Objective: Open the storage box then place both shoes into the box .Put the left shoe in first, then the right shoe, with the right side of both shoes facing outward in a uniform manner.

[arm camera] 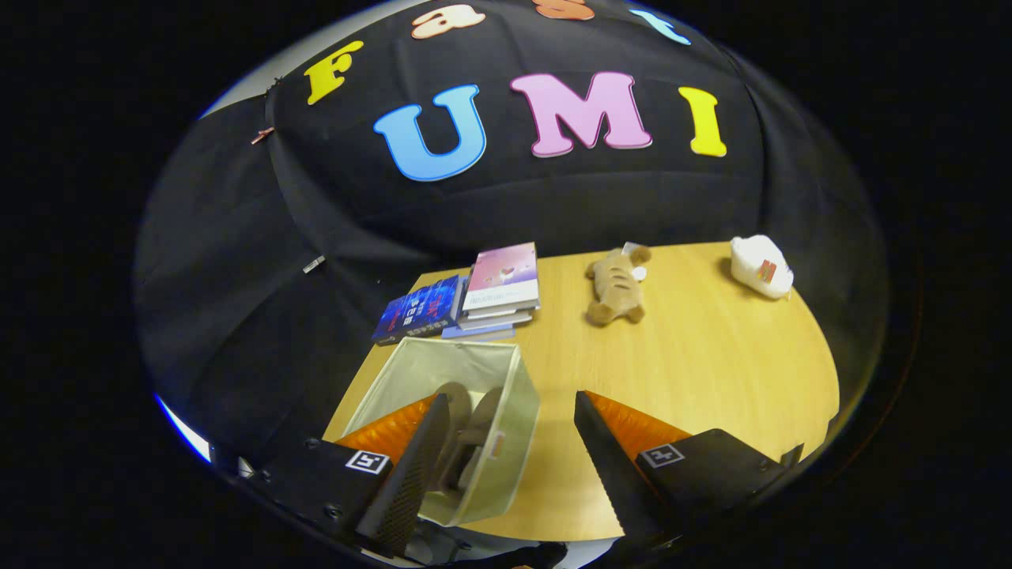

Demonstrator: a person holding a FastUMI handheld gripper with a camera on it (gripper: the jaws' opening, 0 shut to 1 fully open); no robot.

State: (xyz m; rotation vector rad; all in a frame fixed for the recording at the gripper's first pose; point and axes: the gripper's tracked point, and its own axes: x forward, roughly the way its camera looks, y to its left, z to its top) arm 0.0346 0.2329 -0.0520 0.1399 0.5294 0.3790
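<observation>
Starting at the left, the black cloth wall hangs down past the near corner of the wooden table [711, 371]. On the table's far left corner sits a dark blue book [419, 310], and touching its right side is a short stack of books [500, 294] topped by a pale pink cover.

Nearer the camera, in front of the books, stands the storage box [506, 427], a pale fabric bin with its top open. Both shoes [466, 431] are inside it, grey-brown, standing on edge side by side and close together; which shoe is which, and which side faces out, cannot be told from here. The left finger [407, 466] of the gripper [506, 462] crosses in front of the box's near left wall and hides part of the shoes.

The gripper is spread wide, nothing between its fingers. The gap between them takes in the right half of the box and a strip of bare table. The right finger [605, 458] lies over bare wood, apart from the box.

Further right and well beyond the fingers, a brown stuffed toy [617, 286] lies on the table near the back edge. At the far right corner rests a white object [759, 266] with a small red label; what it is cannot be made out.
</observation>
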